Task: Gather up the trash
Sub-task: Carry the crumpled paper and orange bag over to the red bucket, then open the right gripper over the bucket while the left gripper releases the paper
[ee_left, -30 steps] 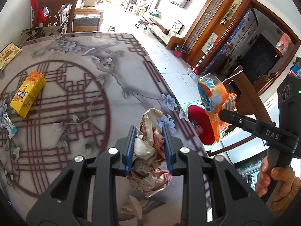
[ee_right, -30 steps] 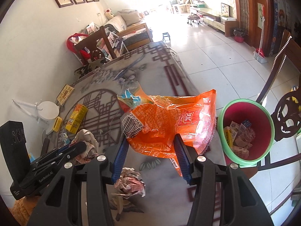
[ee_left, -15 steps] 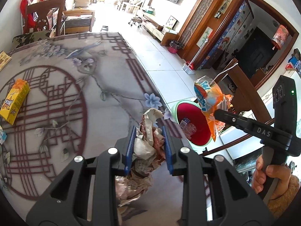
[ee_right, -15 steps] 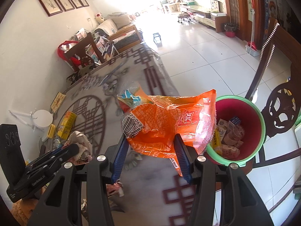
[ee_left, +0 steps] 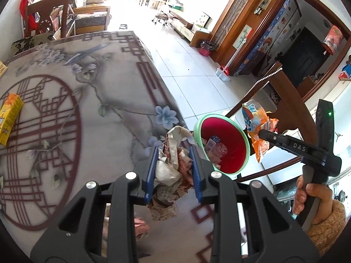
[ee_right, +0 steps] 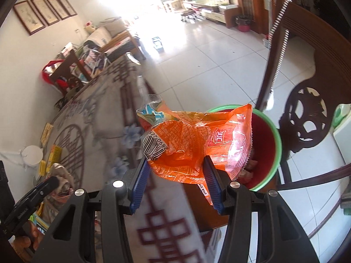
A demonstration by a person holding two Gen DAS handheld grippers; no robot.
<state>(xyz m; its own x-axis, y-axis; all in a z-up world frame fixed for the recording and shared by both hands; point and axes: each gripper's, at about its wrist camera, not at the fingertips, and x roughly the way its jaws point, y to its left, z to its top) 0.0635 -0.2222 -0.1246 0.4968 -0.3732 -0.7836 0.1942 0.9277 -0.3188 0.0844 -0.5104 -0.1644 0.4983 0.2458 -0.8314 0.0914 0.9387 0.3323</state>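
Clamping crumpled brown-white paper wad [ee_left: 173,166], left gripper [ee_left: 173,175] sits at table edge [ee_left: 166,92]; right gripper [ee_right: 175,179] pinches orange plastic snack bag [ee_right: 197,140] over red green-rimmed bin [ee_right: 272,153]. Wide, light bag could catch rim and fall outside.

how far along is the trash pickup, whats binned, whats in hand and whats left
Done: some wrappers already lie in the red bin. In hand: the left hand-held gripper grips crumpled paper; the right hand-held gripper holds an orange snack bag by the bin. Left: a yellow box on the table.

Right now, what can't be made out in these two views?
- Red bin with green rim: contents mostly hidden by the orange snack wrapper, right wrist view.
- Table's near edge: blurred.
- Items under the crumpled paper wad: hidden by the left tool.
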